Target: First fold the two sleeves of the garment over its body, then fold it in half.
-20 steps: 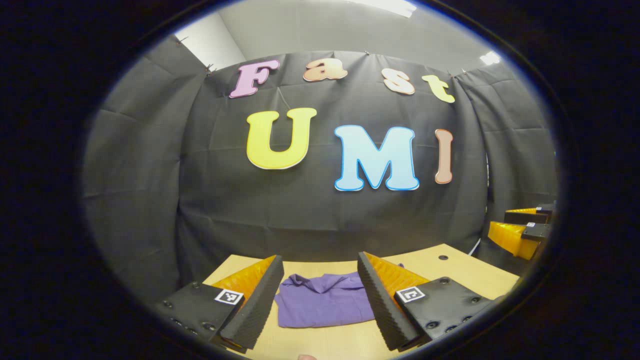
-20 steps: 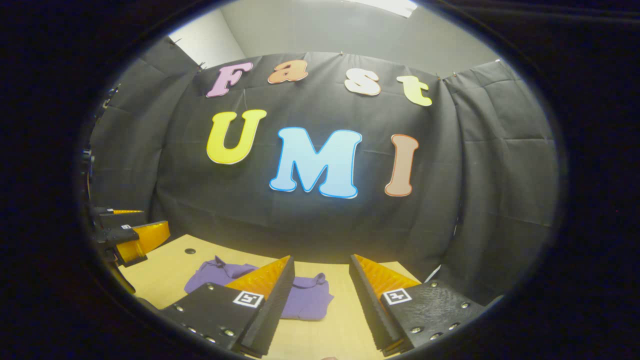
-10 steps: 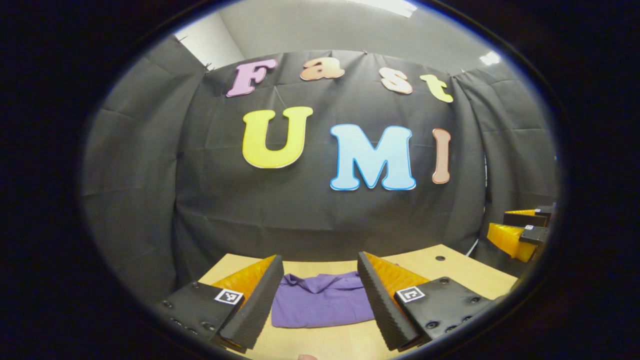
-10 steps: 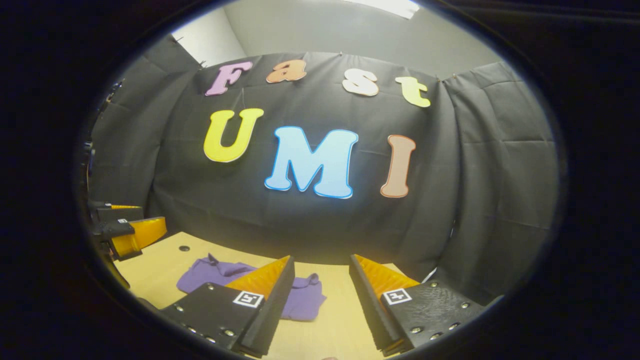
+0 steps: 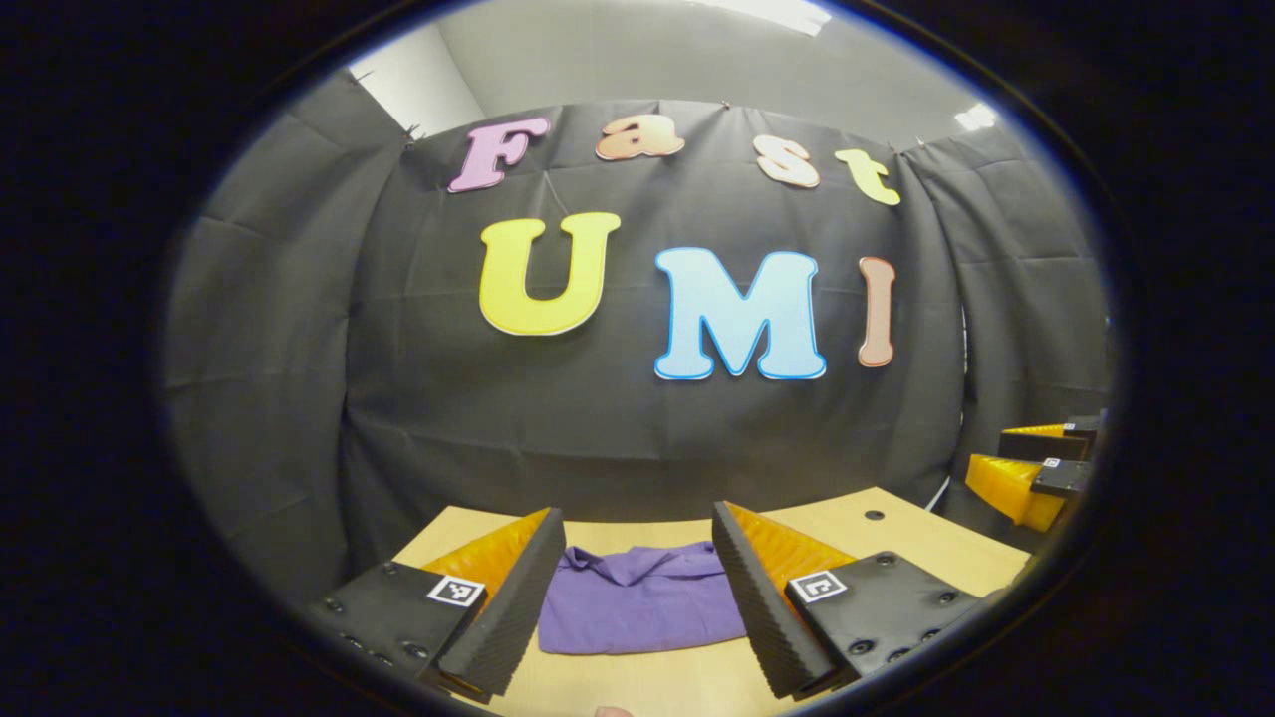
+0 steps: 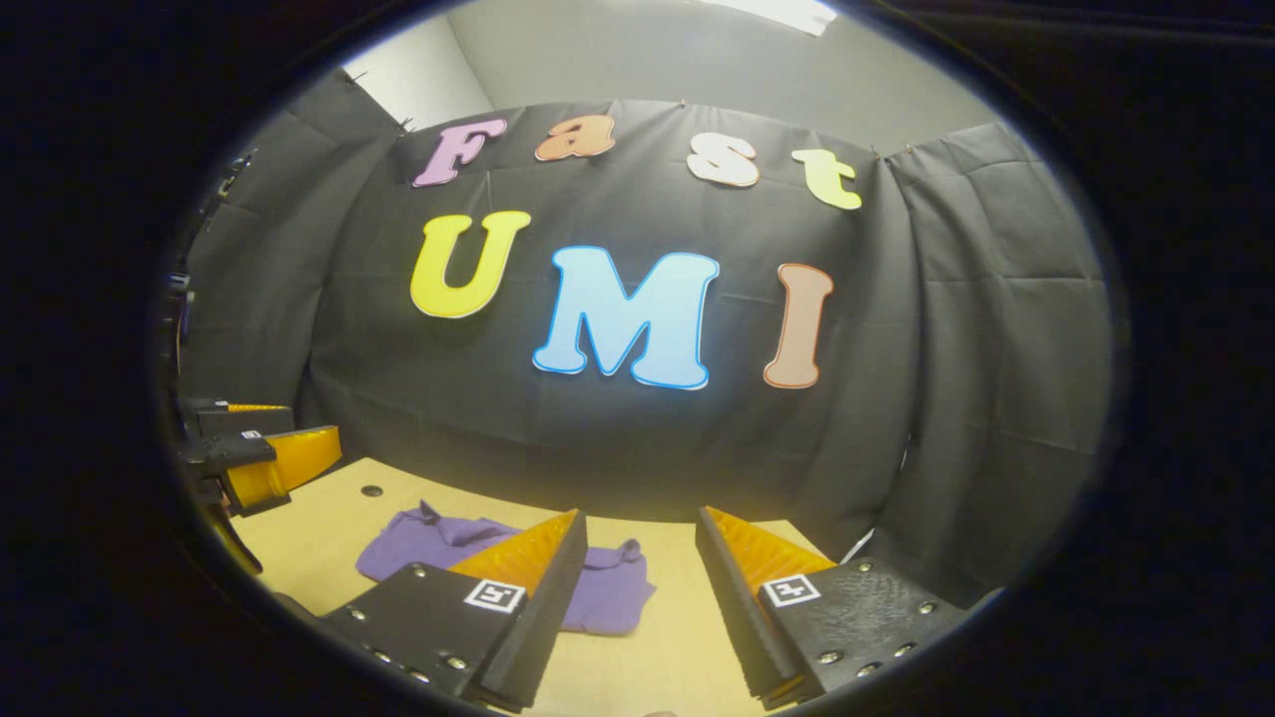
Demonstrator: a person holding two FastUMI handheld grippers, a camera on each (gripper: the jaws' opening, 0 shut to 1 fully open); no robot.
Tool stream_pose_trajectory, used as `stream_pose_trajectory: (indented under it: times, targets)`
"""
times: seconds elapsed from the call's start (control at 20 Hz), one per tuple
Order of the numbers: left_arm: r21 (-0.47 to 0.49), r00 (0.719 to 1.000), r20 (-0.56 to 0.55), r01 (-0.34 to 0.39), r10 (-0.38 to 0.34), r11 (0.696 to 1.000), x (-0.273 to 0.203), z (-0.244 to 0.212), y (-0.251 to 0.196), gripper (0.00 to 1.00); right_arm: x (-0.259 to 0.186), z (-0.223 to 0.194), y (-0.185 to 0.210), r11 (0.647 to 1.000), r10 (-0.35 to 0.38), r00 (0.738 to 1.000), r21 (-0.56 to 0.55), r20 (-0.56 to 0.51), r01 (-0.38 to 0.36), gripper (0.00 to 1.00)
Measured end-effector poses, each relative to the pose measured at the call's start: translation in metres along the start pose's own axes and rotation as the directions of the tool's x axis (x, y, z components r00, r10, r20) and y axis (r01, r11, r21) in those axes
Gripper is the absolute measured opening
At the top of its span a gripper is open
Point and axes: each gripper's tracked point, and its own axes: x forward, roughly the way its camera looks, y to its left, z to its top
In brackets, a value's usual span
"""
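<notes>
In the left gripper view, the left gripper (image 5: 637,597) hangs above the near edge of the tabletop (image 5: 896,533) with its fingers (image 5: 513,607) spread wide and nothing between them. Just beyond the tips, framed squarely in the gap, lies the purple garment (image 5: 642,602), a compact flat bundle with its long axis running side to side across the line of the fingers and its collar end toward the booth wall. The right gripper (image 6: 637,607) likewise has its fingers parted and empty; from it the garment (image 6: 428,533) lies ahead and off to the left, partly behind its left finger. The left gripper (image 6: 264,463) shows there at the far left. Judging by this, the left gripper sits more directly in line with the cloth, and any next reach would go straight forward and down. Whether the sleeves are already folded in I cannot tell.
</notes>
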Motion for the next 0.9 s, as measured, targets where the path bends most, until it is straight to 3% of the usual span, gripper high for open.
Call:
stream_pose_trajectory:
  times: [0.45,0.65,0.8,0.9]
  targets:
    - [0.017,0.999,0.017,-0.036,0.035,0.999,-0.019,0.009,0.011,0.94,0.002,0.016,0.011,0.999,0.038,0.998,0.002,0.058,-0.038,0.72]
    - [0.03,0.998,0.054,-0.018,0.016,0.999,-0.027,0.026,0.001,0.95,0.008,0.03,0.018,0.998,0.062,0.995,-0.013,0.081,-0.061,0.72]
    - [0.002,0.998,0.058,-0.006,0.006,1.0,-0.032,0.031,-0.006,0.95,0.013,0.033,0.02,0.996,0.077,0.993,-0.043,0.084,-0.073,0.68]
    - [-0.014,0.999,0.052,-0.014,0.014,1.0,-0.033,0.032,-0.005,0.95,0.015,0.036,0.024,0.995,0.092,0.992,-0.036,0.087,-0.09,0.72]
